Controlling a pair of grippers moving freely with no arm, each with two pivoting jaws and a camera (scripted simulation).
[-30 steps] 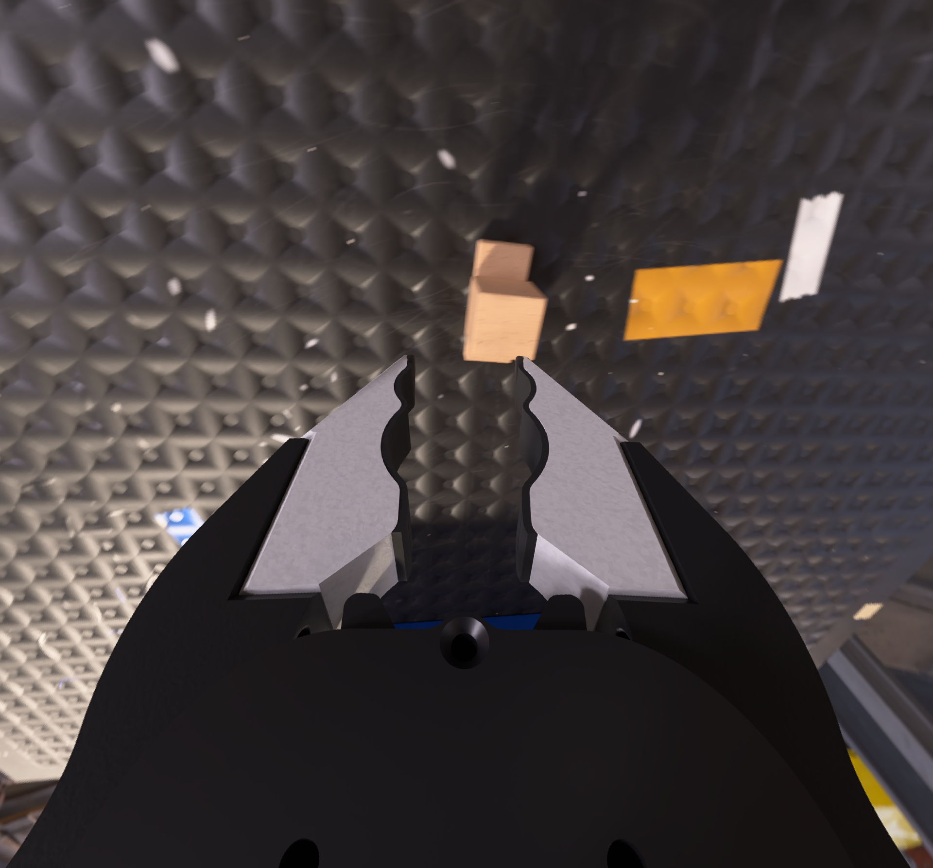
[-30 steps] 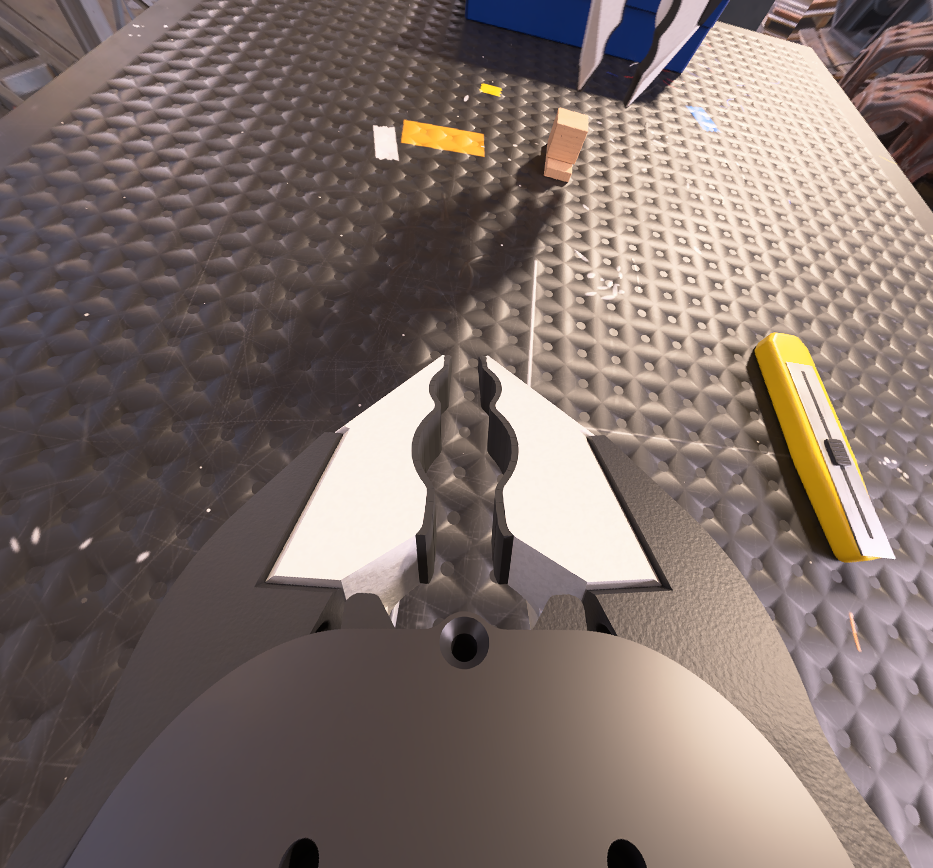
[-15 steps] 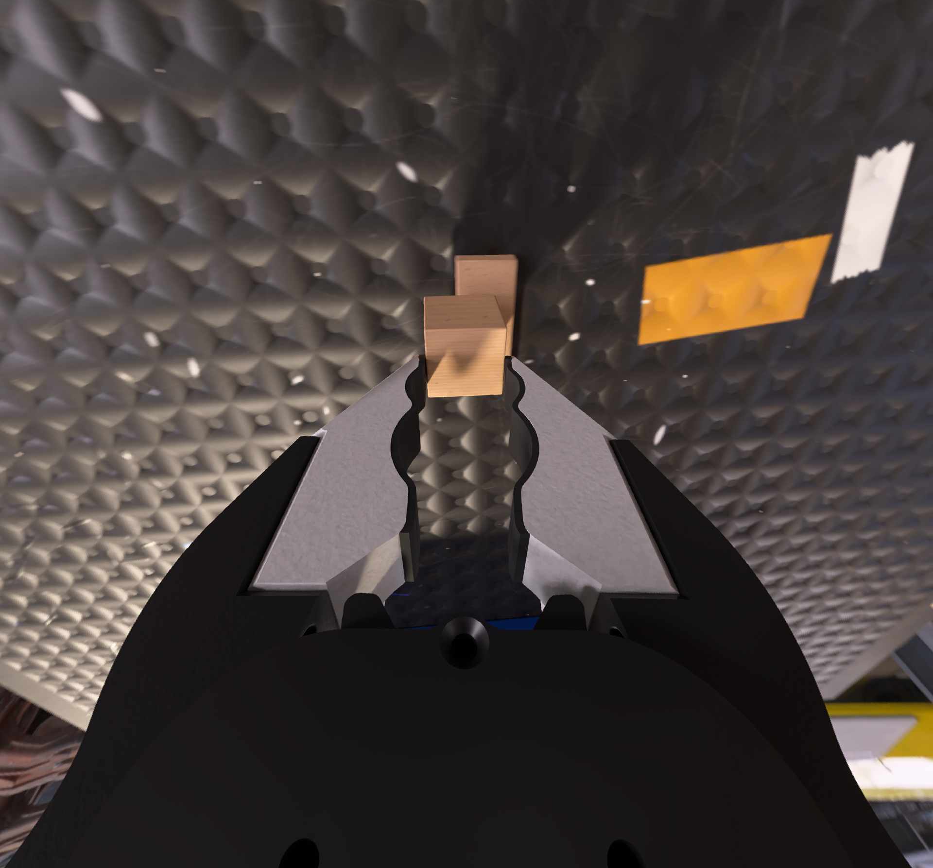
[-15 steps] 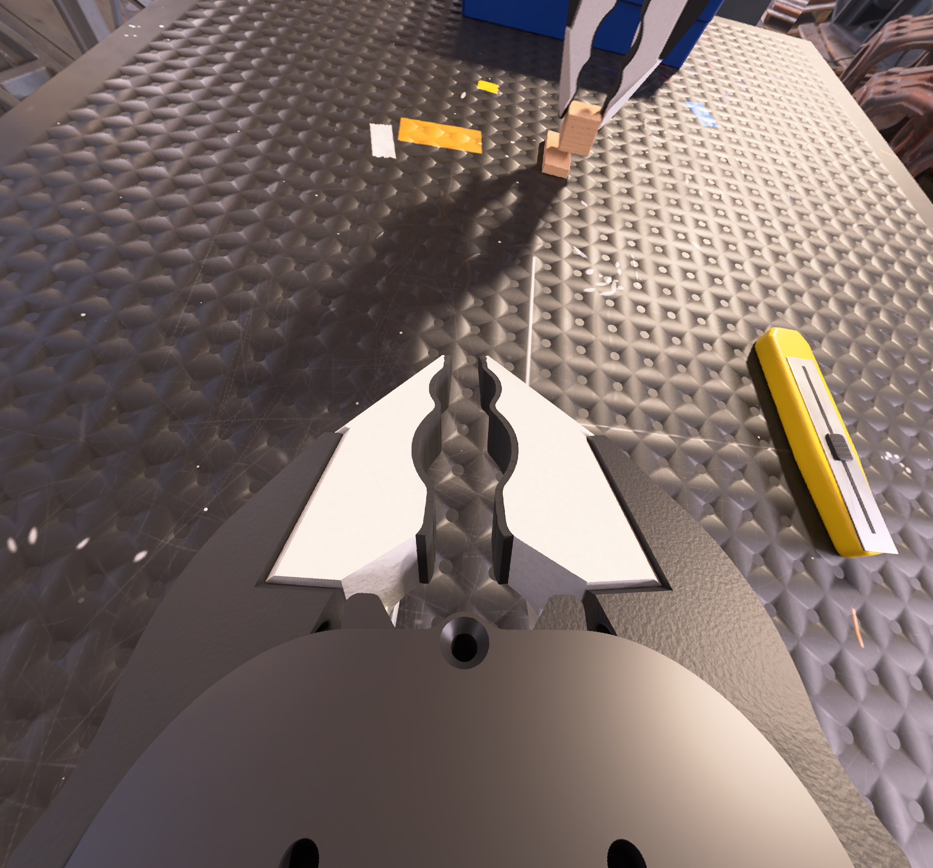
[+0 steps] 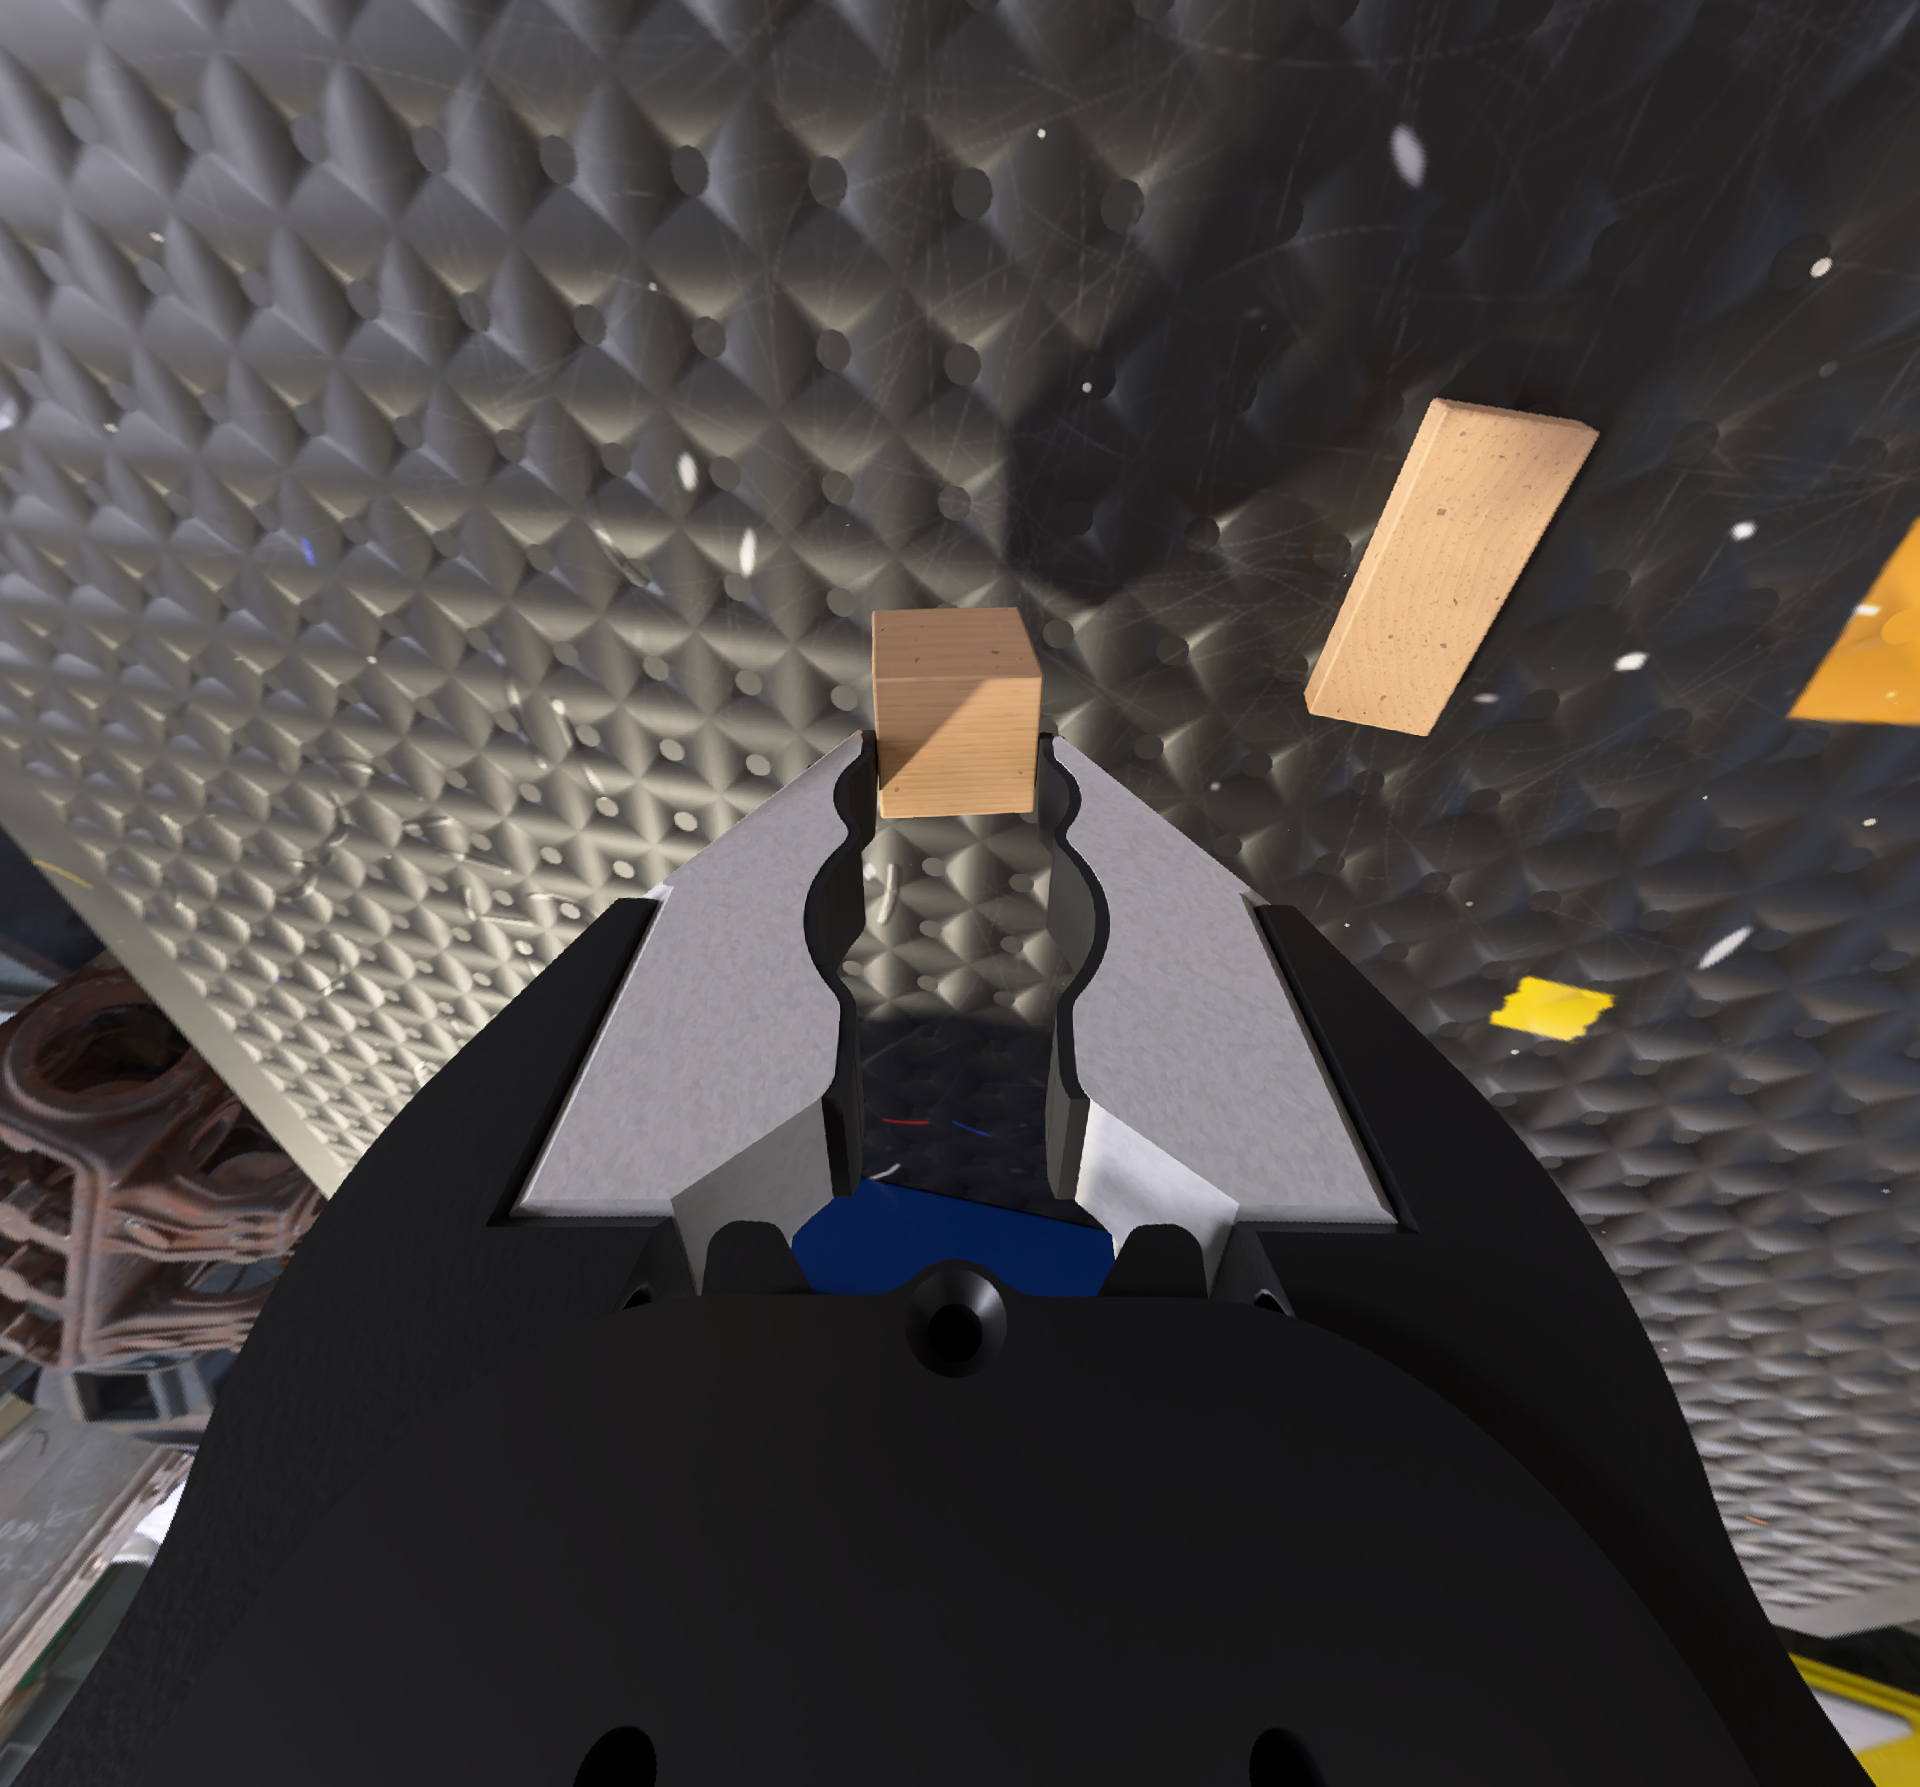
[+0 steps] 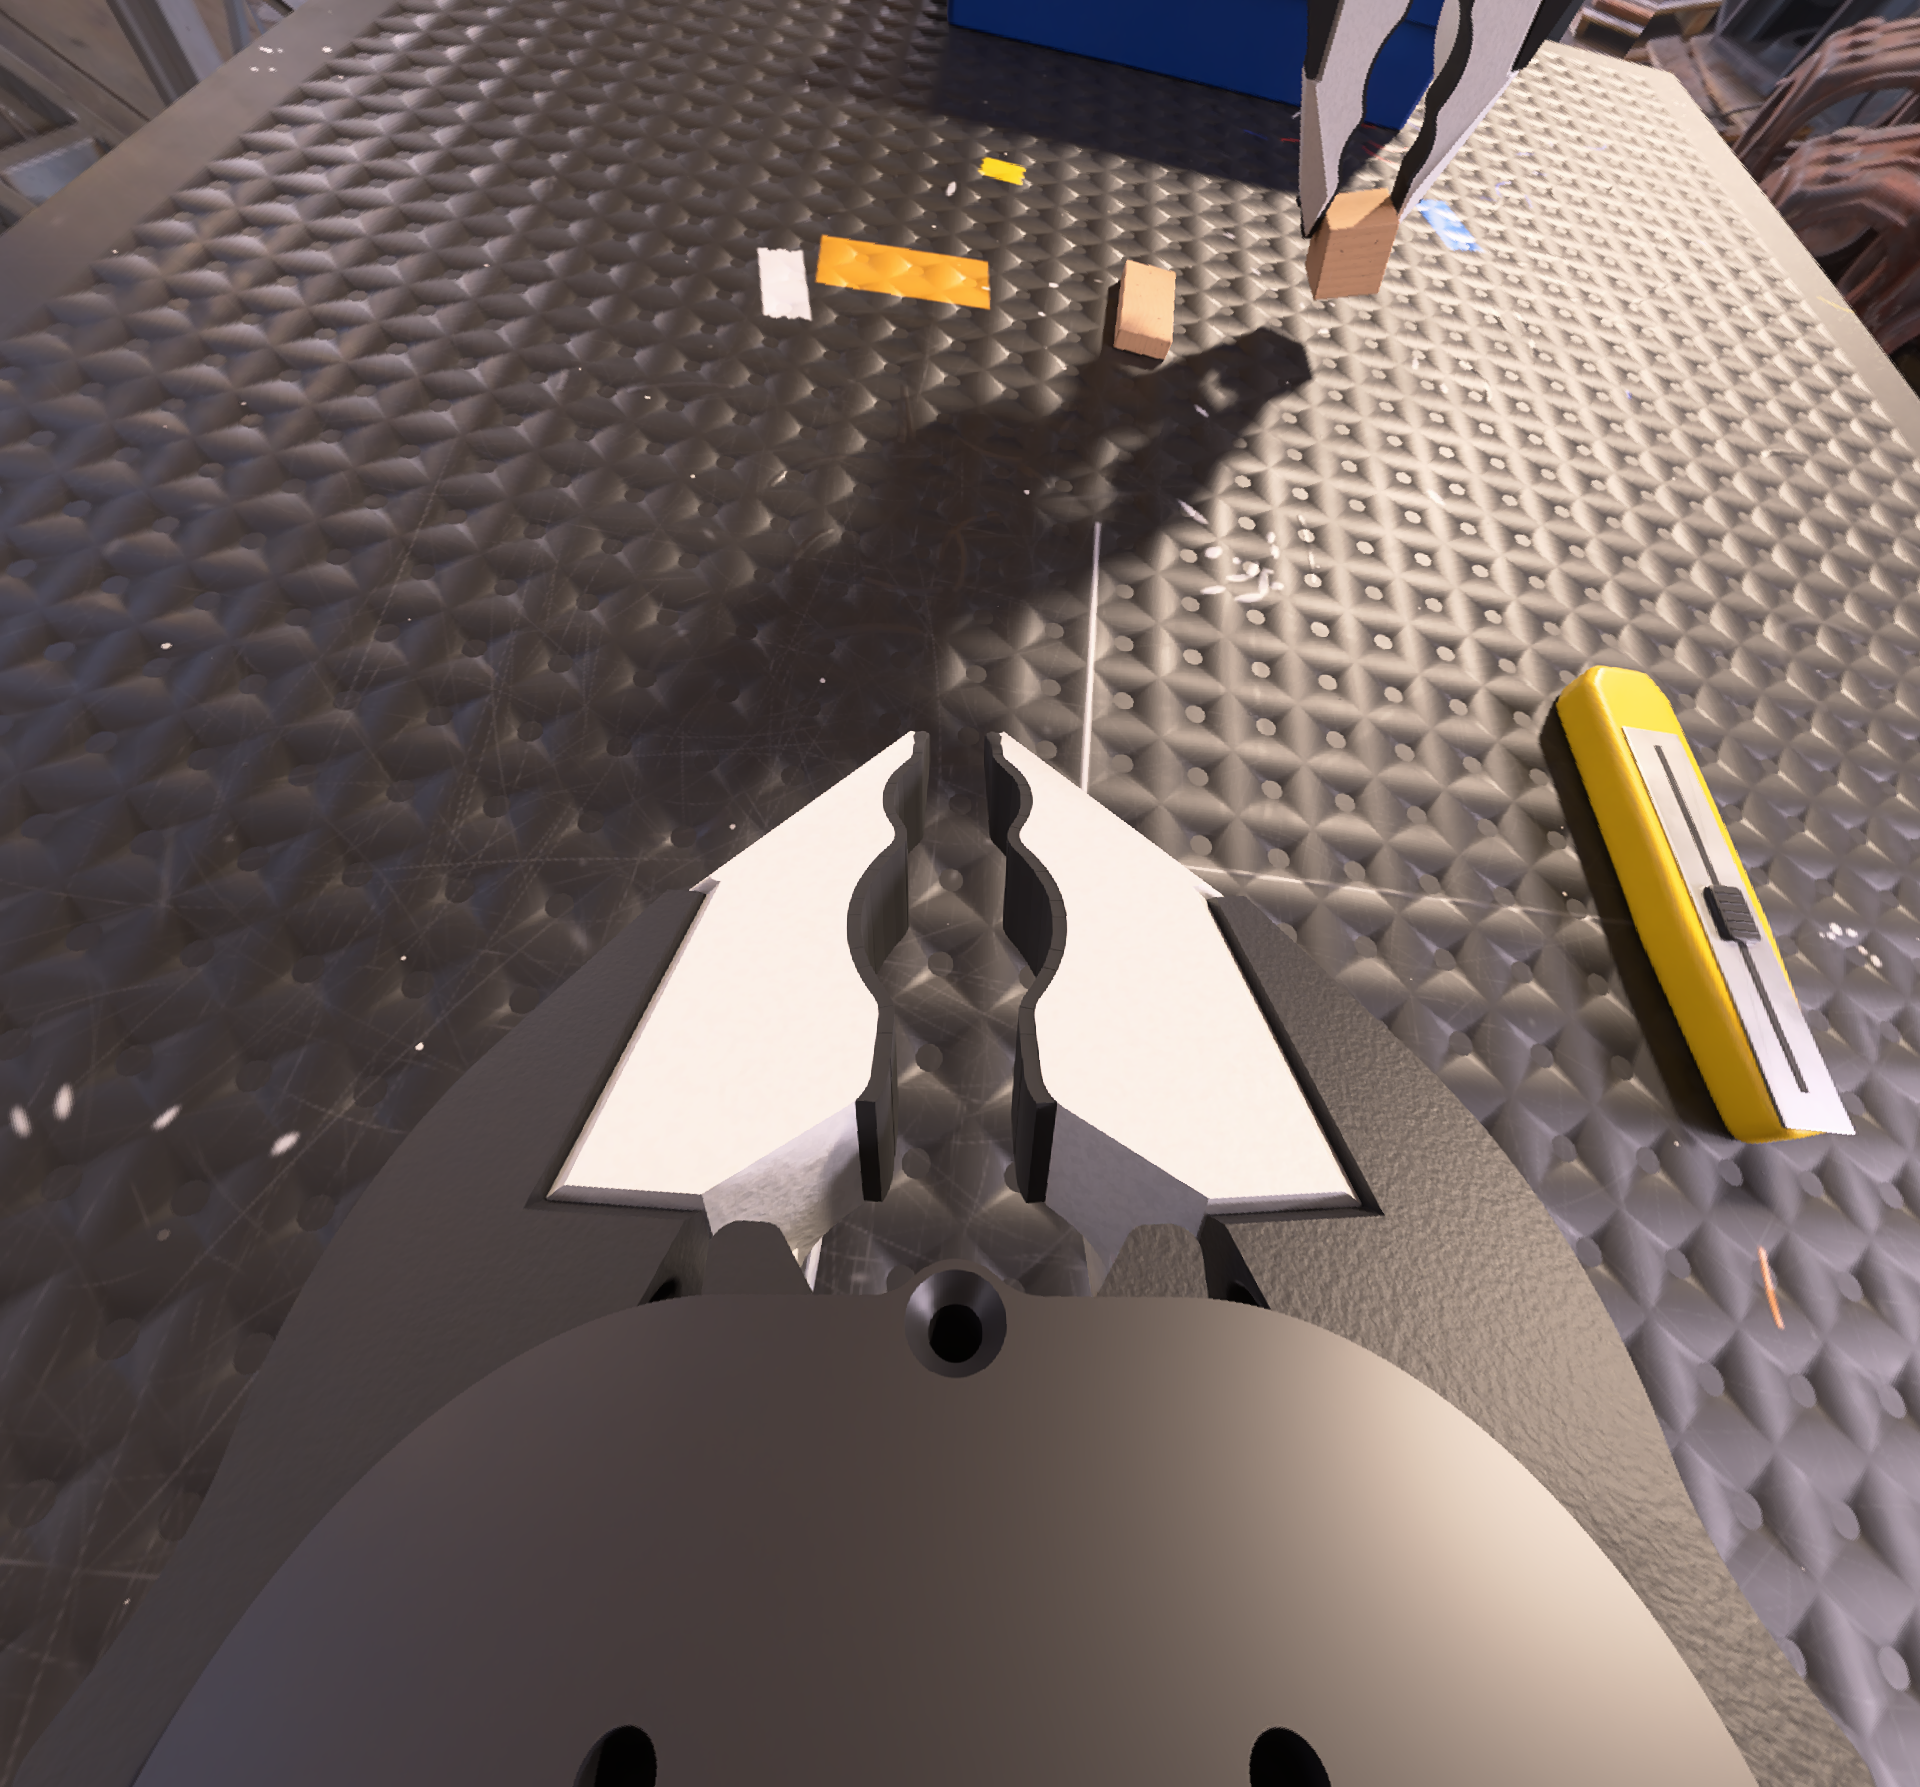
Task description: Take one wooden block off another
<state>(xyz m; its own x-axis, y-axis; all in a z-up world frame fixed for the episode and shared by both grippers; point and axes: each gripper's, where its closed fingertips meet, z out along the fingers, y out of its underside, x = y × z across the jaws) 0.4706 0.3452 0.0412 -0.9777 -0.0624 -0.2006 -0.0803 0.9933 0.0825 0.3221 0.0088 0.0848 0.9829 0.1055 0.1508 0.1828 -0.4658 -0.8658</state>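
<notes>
Left wrist view showed my left tool clamped on the small wooden block at its fingertips, in the centre of the frame and lifted clear of the surface. The other block lay apart in the upper right, its long axis tilted up-right. My right tool sat narrow and empty, far from both, so I judged the set-down fell to the left.
</notes>
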